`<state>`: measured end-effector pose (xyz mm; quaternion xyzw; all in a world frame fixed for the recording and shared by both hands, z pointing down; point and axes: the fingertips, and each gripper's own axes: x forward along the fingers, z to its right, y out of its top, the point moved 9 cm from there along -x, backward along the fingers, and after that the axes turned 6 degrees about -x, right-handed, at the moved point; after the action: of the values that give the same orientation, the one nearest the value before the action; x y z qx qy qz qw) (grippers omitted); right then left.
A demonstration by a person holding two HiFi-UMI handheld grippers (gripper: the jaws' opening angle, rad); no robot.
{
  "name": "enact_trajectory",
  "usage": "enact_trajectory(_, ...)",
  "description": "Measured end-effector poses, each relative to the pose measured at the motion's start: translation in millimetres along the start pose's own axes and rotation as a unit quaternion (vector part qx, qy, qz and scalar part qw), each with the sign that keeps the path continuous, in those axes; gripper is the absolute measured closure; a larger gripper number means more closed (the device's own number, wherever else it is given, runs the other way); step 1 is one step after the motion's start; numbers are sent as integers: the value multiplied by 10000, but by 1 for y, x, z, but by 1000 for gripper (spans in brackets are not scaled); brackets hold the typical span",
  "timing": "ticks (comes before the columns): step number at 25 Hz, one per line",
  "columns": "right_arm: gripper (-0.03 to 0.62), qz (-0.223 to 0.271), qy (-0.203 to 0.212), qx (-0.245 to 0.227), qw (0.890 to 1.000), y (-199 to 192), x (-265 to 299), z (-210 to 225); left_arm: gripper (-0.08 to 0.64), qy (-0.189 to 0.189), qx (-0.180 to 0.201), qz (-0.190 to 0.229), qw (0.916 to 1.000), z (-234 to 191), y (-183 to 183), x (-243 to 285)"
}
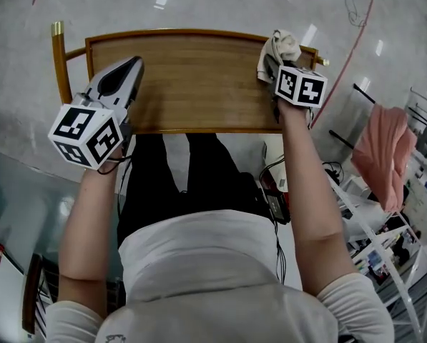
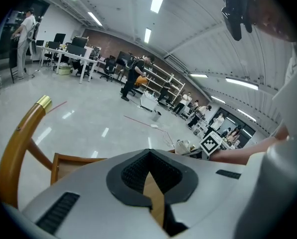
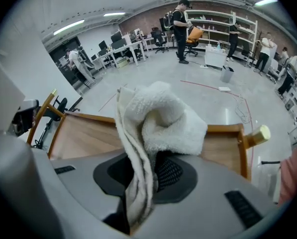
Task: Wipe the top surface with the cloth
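White shirt [image 1: 220, 263] and dark trousers [image 1: 177, 184] at bottom centre of the head view, bare forearms reaching up either side. Just beyond, at mid-left, marker cube [image 1: 86, 136] of the left gripper [image 1: 133, 64], tilted, held over the left edge of the wooden top [image 1: 199, 84]. Seen in its own view: left gripper [image 2: 149, 156] with jaws drawn together to what looks like a thin slit, a sliver of brown wood showing through, nothing pinched. At upper right of the head view, right gripper [image 1: 269, 68] near the top's far right corner, jaws clamped on the cloth [image 1: 282, 46]. Seen in its own view: right gripper [image 3: 147, 176] with the cloth [image 3: 160, 118], off-white and fluffy, bunched above the jaw tips, one fold trailing down between them. Hard to tell whether touching the wood or raised just above it. Farther off, brass-capped post [image 1: 56, 28] at upper left, then grey glossy floor [image 1: 199, 2].
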<state>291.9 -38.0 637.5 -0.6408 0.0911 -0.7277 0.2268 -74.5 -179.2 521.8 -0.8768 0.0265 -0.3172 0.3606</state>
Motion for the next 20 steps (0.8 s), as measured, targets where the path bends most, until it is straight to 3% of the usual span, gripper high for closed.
enact_trajectory(10, 492, -15, 1046, -827, 9911, 27, 59, -185, 554, 195, -298, 142, 9993, -38, -6, -76)
enact_trajectory(20, 492, -151, 1787, -1389, 9739, 57, 101, -335, 554, 178, -253, 198, 9993, -63, -8, -141)
